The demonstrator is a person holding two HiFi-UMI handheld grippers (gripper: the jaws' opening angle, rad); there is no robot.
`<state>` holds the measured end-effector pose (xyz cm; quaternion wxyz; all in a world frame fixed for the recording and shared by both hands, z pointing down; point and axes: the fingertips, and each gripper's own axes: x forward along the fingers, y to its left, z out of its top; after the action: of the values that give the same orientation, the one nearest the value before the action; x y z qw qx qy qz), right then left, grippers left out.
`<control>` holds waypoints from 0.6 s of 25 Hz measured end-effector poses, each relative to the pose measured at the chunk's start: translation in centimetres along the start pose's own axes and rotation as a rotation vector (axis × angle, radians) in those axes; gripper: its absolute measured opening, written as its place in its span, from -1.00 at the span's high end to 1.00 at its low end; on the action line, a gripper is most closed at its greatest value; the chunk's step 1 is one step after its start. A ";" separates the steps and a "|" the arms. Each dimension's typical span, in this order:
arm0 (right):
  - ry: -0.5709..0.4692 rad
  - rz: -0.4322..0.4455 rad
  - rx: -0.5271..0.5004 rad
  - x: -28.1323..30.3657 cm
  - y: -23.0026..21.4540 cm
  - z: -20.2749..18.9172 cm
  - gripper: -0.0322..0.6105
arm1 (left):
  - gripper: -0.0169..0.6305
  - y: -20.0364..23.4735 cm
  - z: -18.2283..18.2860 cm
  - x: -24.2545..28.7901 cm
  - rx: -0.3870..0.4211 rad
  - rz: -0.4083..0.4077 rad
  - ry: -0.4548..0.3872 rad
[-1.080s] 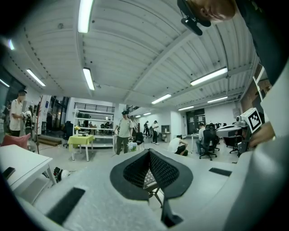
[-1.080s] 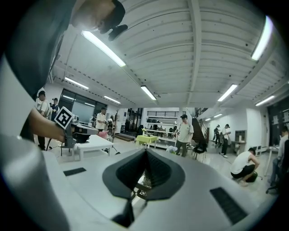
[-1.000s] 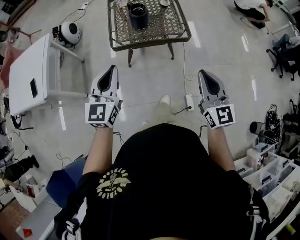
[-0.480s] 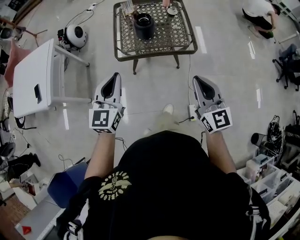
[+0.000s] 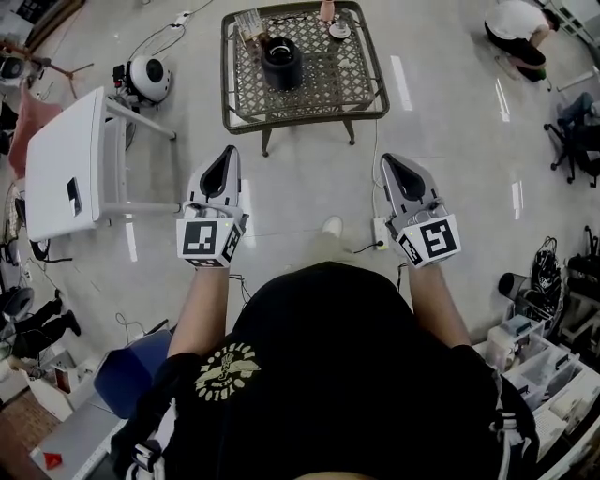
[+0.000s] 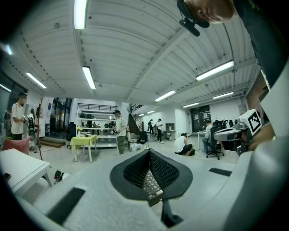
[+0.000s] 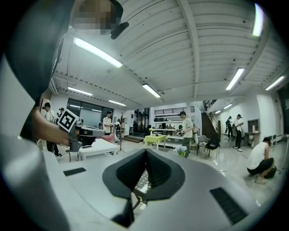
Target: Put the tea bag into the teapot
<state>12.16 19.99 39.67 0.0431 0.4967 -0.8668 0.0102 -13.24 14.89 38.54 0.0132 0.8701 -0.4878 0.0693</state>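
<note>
the left gripper (image 5: 223,156) and right gripper (image 5: 390,161) are both closed on nothing and held level over the floor, well short of the table (image 5: 305,120). the teapot (image 5: 281,62) stands on it, left of centre. the tea bag cannot be picked out; it is perhaps among the small items (image 5: 249,21) at the far edge. it should be located before a gripper is opened.

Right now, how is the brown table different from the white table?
The brown table has a woven lattice top; the white table has a plain solid top. The brown table carries a dark pot; the white table shows just one small dark thing. In the head view the brown table stands straight ahead, while the white table stands off to the left. Both stand on the shiny pale floor.
</note>
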 end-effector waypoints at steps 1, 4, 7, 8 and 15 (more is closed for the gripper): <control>-0.005 -0.001 0.003 0.1 -0.6 0.1 0.88 | 0.96 -0.1 0.3 0.4 0.005 0.006 -0.003; -0.020 0.001 0.012 0.0 -2.6 0.6 0.87 | 0.96 -0.6 1.3 1.9 0.007 0.014 -0.018; -0.031 0.006 0.004 0.2 -4.7 0.9 0.87 | 0.96 -1.1 2.5 3.4 0.004 0.025 -0.046; -0.032 0.008 0.003 0.3 -5.5 1.0 0.88 | 0.96 -1.2 2.8 4.0 0.005 0.031 -0.051; -0.040 0.033 0.021 1.6 -9.1 0.8 0.87 | 0.96 -1.8 2.8 5.5 -0.009 0.070 -0.050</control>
<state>19.14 13.95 38.75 0.0202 0.4830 -0.8753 0.0101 -8.55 10.90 36.58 0.0024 0.8540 -0.5182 0.0457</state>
